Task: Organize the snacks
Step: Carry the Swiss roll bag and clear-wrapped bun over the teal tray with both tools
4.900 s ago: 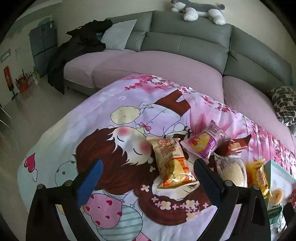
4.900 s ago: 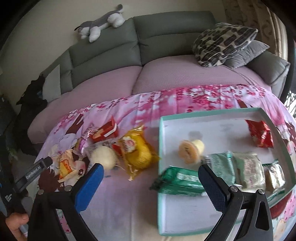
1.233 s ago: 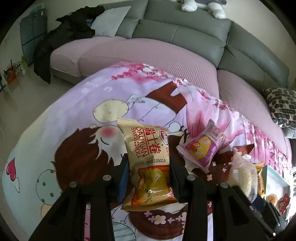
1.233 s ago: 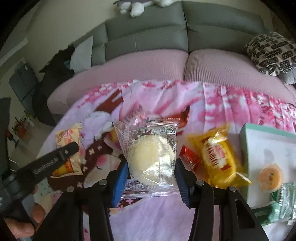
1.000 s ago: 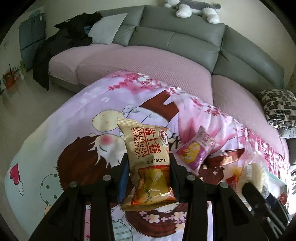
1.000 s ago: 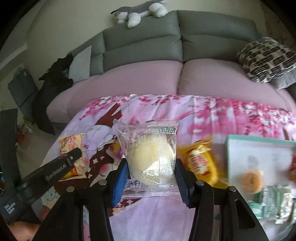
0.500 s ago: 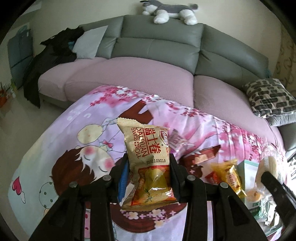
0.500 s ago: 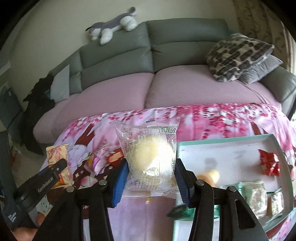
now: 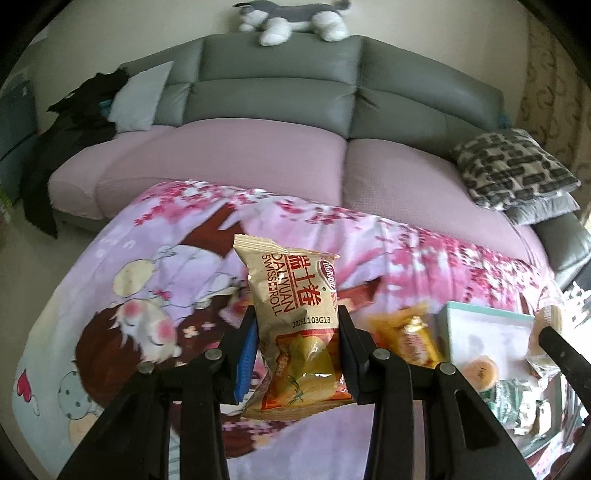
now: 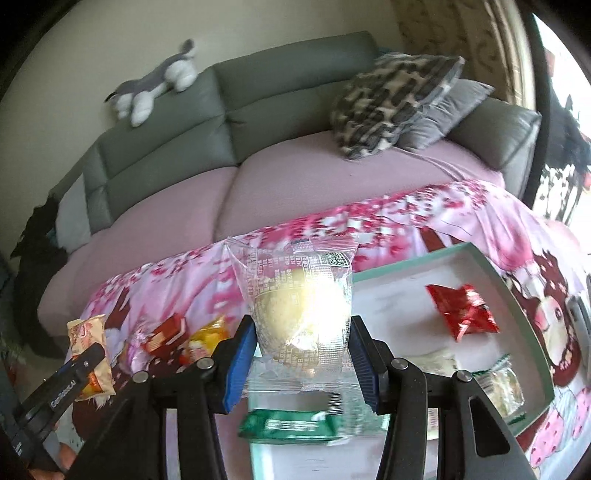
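My left gripper is shut on a tan Swiss roll packet and holds it upright above the pink cartoon cloth. My right gripper is shut on a clear-wrapped round bun, held over the near left corner of the teal-rimmed white tray. The tray holds a red packet, a green packet and pale wrapped snacks. In the left wrist view the tray lies at the right with an orange jelly cup. The left gripper with its packet shows at the right wrist view's lower left.
A yellow packet and a red packet lie on the cloth left of the tray. A grey and pink sofa stands behind, with a patterned cushion and a plush toy. Dark clothes lie at its left end.
Both grippers closed on their snacks, lifted them and swung right toward the tray. In the last half second the right gripper came over the tray's near left corner.
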Motion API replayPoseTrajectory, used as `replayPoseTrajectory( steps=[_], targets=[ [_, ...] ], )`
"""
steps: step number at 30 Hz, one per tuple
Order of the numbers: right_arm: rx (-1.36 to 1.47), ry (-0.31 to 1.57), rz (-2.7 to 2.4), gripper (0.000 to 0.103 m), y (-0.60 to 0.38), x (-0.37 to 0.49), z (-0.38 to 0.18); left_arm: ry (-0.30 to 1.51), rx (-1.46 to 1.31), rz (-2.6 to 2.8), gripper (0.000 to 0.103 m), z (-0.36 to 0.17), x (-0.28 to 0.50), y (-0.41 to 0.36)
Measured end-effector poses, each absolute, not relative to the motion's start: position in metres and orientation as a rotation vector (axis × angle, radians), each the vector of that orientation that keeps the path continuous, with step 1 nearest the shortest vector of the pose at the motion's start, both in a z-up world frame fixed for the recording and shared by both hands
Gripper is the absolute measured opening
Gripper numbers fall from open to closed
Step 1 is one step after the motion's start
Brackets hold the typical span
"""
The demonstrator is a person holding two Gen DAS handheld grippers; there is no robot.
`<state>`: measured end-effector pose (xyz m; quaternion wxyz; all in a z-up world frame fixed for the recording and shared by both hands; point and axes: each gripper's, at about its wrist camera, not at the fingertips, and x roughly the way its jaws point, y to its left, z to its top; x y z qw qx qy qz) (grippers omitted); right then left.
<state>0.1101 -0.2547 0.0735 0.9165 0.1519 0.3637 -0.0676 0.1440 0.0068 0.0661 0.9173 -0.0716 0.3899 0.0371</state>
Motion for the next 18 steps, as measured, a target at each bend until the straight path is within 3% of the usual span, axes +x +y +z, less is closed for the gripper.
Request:
replayPoseTrajectory(
  steps=[10, 18],
  targets=[
    [0.393, 0.768, -0.276, 0.053, -0.317, 0.102, 0.05, 0.786, -0.023, -0.178, 0.041, 0.08, 0.167, -0.089],
    [0.426, 0.802, -0.295, 0.053, -0.331, 0.106, 0.031, 0.861, 0.137, -0.33, 0.041, 0.046, 0.194, -0.17]
  ],
)
